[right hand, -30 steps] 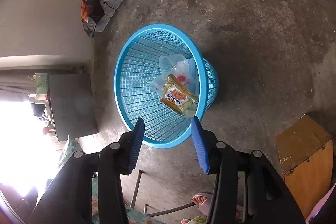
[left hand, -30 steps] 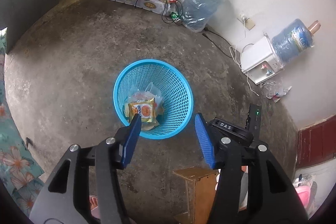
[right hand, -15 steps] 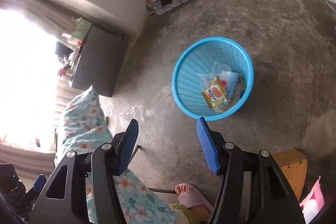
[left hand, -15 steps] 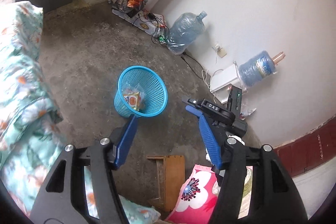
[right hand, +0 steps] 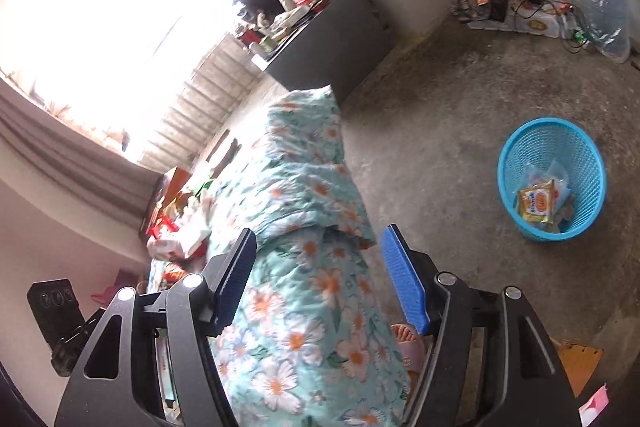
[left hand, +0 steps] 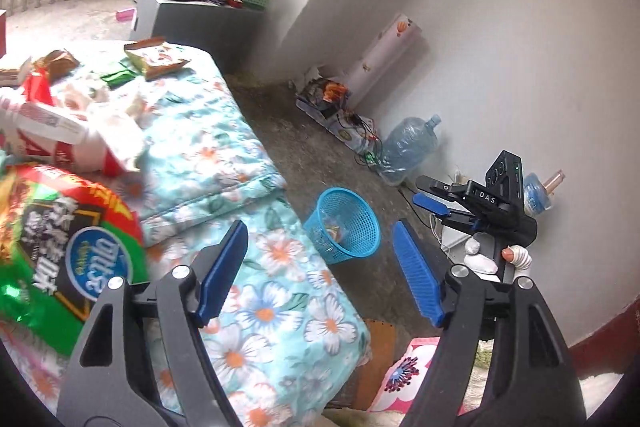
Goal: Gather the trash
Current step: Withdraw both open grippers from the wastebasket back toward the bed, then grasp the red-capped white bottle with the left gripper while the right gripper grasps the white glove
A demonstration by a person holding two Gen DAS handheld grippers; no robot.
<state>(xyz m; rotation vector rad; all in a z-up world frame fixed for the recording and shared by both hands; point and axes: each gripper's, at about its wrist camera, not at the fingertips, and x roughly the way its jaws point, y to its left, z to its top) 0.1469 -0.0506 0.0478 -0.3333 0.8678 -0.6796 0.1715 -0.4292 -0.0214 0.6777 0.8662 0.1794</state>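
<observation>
Both tools stand released with nothing between their blue pads: the left tool [left hand: 320,267] hangs above the edge of a bed covered by a floral blanket [left hand: 256,311], and the right tool [right hand: 318,277] hangs over the same blanket [right hand: 304,307], its jaws spread wide. Trash lies on the bed to the left of the left tool — a large red-and-green snack bag [left hand: 60,259] close to the camera, a white-and-red wrapper [left hand: 60,139] beyond it, and a brown packet [left hand: 156,61] farther up near the bed's far end. On the bare concrete floor [right hand: 440,115] stands a blue mesh basket [left hand: 344,223], apart from the bed; in the right wrist view the basket [right hand: 516,147] holds a yellow packet [right hand: 536,205] and some clear plastic [right hand: 558,173]. Against the white wall sits a big water jug [left hand: 412,143], with a tangle of cables just beside it. A dark cabinet [right hand: 332,47] cluttered on top stands near the bright window. The right tool itself shows in the left wrist view [left hand: 440,199], held out over the floor near the wall.
</observation>
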